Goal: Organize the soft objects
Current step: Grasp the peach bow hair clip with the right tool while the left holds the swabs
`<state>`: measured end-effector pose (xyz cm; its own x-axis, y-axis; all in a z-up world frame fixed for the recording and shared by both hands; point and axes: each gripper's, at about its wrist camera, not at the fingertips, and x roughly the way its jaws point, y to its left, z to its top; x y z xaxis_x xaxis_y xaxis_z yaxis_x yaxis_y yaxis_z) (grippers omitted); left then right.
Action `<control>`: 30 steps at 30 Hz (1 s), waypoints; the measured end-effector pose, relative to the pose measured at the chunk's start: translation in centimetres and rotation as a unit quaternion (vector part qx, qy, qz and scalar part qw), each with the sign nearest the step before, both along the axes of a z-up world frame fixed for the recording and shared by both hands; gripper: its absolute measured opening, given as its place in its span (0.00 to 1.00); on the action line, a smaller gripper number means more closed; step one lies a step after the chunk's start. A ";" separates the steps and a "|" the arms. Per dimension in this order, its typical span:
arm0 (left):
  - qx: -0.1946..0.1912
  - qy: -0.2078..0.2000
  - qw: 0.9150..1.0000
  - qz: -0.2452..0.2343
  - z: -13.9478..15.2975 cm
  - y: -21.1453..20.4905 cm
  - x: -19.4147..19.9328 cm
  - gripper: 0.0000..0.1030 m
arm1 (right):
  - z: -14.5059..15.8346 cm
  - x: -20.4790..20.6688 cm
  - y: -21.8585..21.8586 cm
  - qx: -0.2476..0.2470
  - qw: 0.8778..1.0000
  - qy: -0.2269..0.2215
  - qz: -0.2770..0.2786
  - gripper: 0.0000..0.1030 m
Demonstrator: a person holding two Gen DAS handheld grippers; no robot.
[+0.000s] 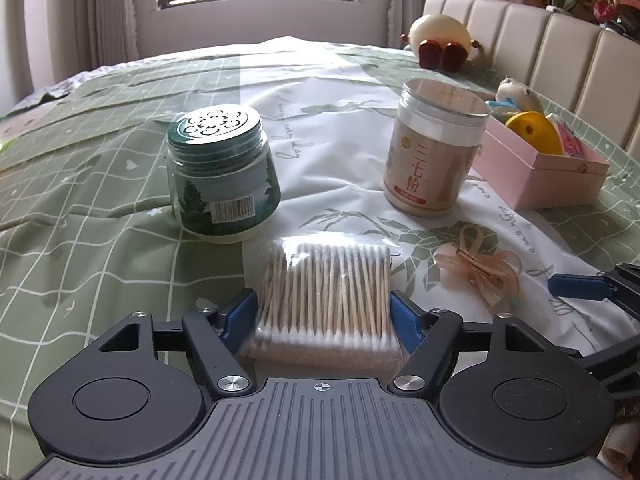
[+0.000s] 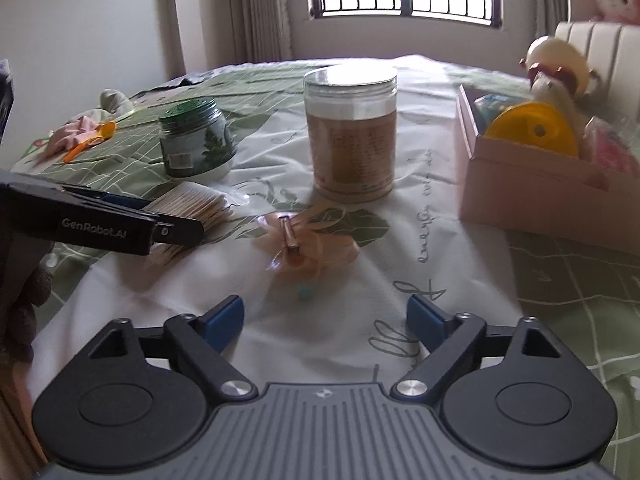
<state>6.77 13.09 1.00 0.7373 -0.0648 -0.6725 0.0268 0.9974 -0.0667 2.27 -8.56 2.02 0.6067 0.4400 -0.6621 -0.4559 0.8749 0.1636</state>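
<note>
A clear bag of cotton swabs (image 1: 326, 300) lies on the bed between the blue pads of my left gripper (image 1: 323, 312); the pads touch its two sides. It also shows in the right wrist view (image 2: 192, 204), with the left gripper (image 2: 160, 220) around it. A peach ribbon bow hair clip (image 1: 480, 272) lies to the right, in front of my right gripper (image 2: 323, 320), which is open and empty (image 2: 304, 248). A pink box (image 1: 540, 172) holds soft toys and a yellow toy (image 2: 532, 128).
A green jar (image 1: 222, 176) and a beige powder jar (image 1: 434, 148) stand on the green-and-white bedspread (image 1: 100, 220). Plush toys (image 1: 440, 40) lie by the padded headboard (image 1: 560, 52). Cloth items and an orange spoon (image 2: 88, 136) lie far left.
</note>
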 end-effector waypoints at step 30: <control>-0.100 -0.020 0.994 0.035 1.4 3.9 -7.0 0.72 | 2.5 1.1 3.6 -0.193 0.977 -0.092 -0.020 0.78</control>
